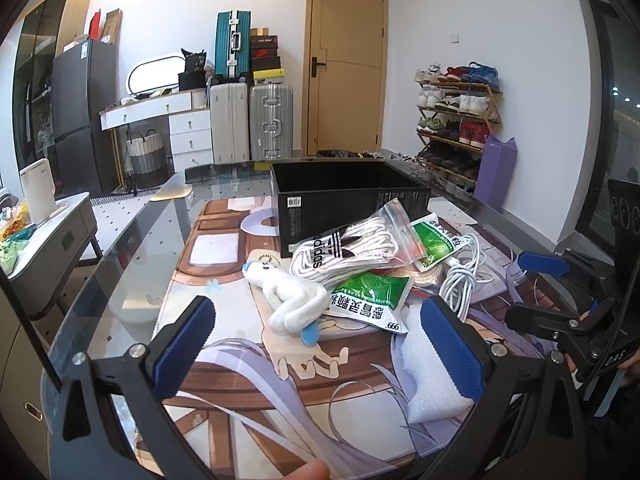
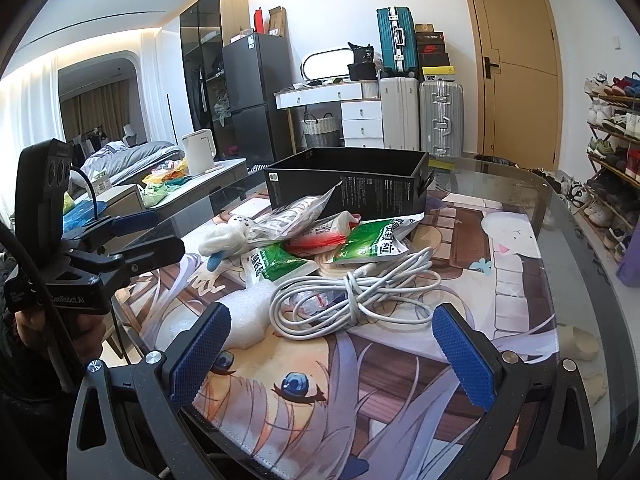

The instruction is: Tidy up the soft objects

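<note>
Both tools held above a glass table (image 1: 120, 264) covered by a printed anime mat (image 2: 400, 380). Left gripper (image 1: 320, 344) spread wide with nothing between its blue pads (image 1: 184, 344), hovering near the white plush toy (image 1: 292, 300), which lies on the mat just ahead of them. Right gripper (image 2: 332, 356) likewise spread wide and empty, poised just short of the coiled white cable (image 2: 352, 292). Behind the plush, a loose heap — a clear zip bag of white laces (image 1: 352, 248) with an adidas label lying on top, one green sachet (image 1: 368, 296) overlapping the plush's right side, a second green sachet (image 1: 436, 244) tucked under the bag's right edge. Coiled cable to the right of that heap, touching it. White foam block (image 1: 432, 376) flat on the mat, partly hidden behind the left gripper's right pad. Open black box (image 1: 344, 196) upright behind everything, the lace bag leaning against its front wall; interior not visible from either view. Off to the left, a grey side table (image 1: 52, 236) with a white kettle (image 1: 38, 190); against the far wall, suitcases (image 1: 252, 120) and a shoe rack (image 1: 460, 120).
</note>
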Demonstrator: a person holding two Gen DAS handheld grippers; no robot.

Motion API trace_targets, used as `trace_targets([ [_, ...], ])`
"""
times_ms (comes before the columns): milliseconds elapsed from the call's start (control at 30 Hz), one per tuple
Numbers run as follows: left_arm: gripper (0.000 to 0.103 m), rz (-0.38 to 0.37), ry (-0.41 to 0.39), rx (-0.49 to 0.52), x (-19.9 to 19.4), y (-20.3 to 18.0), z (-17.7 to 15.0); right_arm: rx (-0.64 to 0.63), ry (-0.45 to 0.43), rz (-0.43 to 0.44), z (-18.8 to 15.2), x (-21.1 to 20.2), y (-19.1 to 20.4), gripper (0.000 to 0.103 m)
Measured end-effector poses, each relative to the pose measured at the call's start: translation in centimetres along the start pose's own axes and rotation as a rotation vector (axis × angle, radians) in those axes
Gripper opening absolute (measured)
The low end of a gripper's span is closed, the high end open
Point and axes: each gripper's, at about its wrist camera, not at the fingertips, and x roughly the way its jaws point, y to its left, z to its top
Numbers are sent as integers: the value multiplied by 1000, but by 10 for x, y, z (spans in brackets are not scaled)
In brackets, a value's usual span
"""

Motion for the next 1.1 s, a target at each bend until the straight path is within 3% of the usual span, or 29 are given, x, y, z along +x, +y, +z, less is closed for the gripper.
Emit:
trace_targets([
  [267,103,-14,29,6,3,-8,-1,-19,2,-59,9,-4,-6,102],
  [700,103,-91,76,140,10,-39,-10,6,48,-73,11,0,-16,103],
  [1100,102,-90,103,195,16,-52,-20,27,68,-60,8,3,-19,103],
])
